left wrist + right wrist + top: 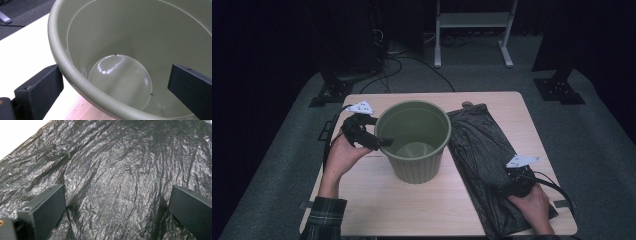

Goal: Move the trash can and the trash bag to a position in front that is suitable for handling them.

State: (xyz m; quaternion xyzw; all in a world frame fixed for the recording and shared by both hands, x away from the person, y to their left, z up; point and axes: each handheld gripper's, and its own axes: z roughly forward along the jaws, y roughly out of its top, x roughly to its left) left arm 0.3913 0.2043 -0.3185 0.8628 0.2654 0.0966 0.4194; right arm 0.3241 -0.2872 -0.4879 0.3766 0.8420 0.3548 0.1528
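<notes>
An olive-green plastic bin (414,167) stands upright and empty in the middle of the wooden table (377,202). My left gripper (382,142) is at its left rim, open. In the left gripper view the rim (75,75) passes between the jaws, one jaw outside the wall and one inside, with the left gripper (115,75) not closed on it. A black plastic bag (482,145) lies flat and crinkled on the right of the table. My right gripper (508,184) rests on its near part, open; the right gripper (117,192) has both jaws down on the bag (112,157).
The table's near edge is at the bottom of the high view. Beyond the far edge are grey carpet, cables, a white stand frame (474,20) and black stand bases (329,92) (559,90). Bare wood shows in front of the bin.
</notes>
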